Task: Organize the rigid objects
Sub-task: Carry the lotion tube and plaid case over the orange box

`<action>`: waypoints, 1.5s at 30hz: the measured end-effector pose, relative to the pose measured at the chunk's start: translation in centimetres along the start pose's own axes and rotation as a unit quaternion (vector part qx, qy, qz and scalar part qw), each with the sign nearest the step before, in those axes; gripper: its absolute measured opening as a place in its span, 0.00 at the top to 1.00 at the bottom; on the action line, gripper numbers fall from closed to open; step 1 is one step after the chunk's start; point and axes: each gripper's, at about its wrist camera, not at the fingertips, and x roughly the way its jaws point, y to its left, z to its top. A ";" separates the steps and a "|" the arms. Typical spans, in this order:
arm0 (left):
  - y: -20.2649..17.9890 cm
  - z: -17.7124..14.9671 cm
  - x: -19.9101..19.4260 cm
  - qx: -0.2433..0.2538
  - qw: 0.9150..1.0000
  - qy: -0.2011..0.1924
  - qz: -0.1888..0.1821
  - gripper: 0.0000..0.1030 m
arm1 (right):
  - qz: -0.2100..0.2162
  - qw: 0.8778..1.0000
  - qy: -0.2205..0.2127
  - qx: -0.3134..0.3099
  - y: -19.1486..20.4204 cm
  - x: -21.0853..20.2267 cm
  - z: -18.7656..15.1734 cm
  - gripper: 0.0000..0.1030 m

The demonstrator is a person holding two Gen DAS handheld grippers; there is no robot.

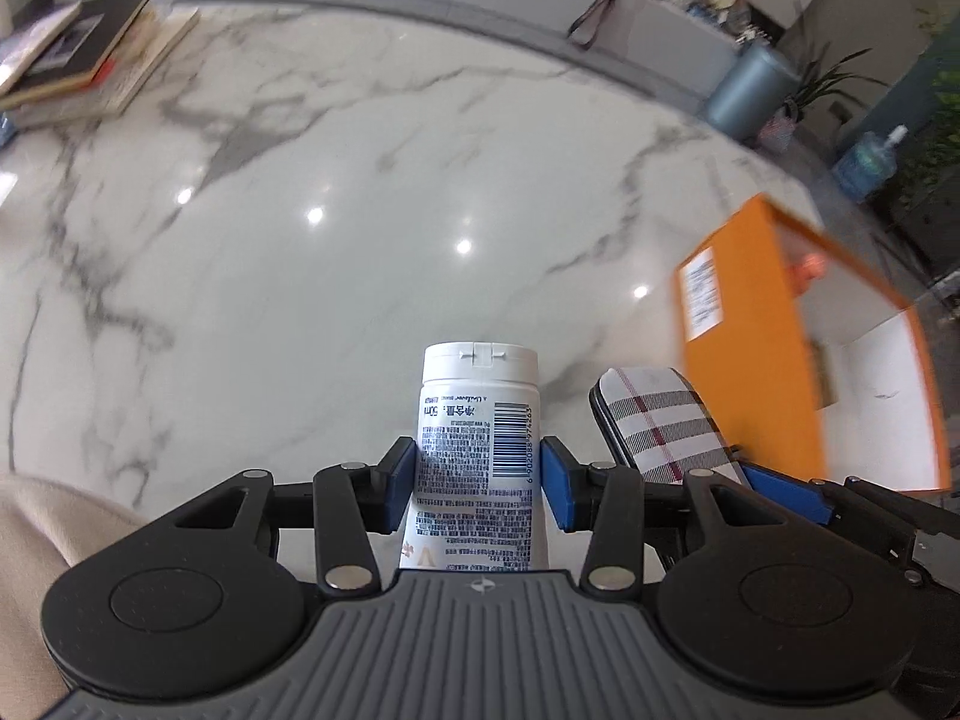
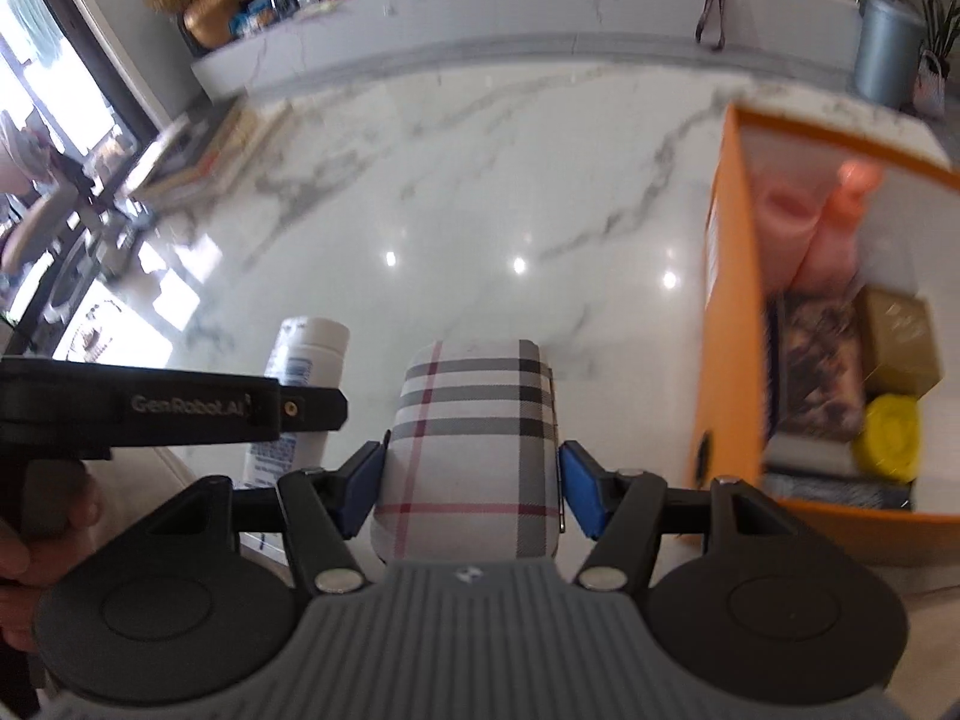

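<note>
A white printed tube [image 1: 477, 414], cap forward, and a rounded plaid case [image 2: 474, 450] beside an open orange box [image 2: 729, 300].
</note>
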 end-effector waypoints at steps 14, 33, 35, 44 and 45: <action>-13.8 4.4 -1.4 0.109 0.988 -0.016 -0.109 0.51 | -0.052 0.994 -0.088 0.041 -9.3 -9.5 2.0 0.38; -25.0 7.0 11.0 0.126 0.983 0.066 -0.119 0.51 | -0.118 0.990 0.016 0.074 -27.8 -2.5 5.9 0.38; -25.3 7.1 11.3 0.132 0.983 0.066 -0.112 0.51 | -0.113 0.991 0.026 0.073 -28.7 -1.2 6.4 0.38; -26.2 7.4 12.7 0.133 0.983 0.072 -0.103 0.51 | -0.097 0.989 0.052 0.097 -30.6 2.5 7.1 0.37; -26.1 7.4 12.8 0.132 0.984 0.071 -0.100 0.51 | -0.093 0.989 0.052 0.101 -30.7 2.7 7.1 0.37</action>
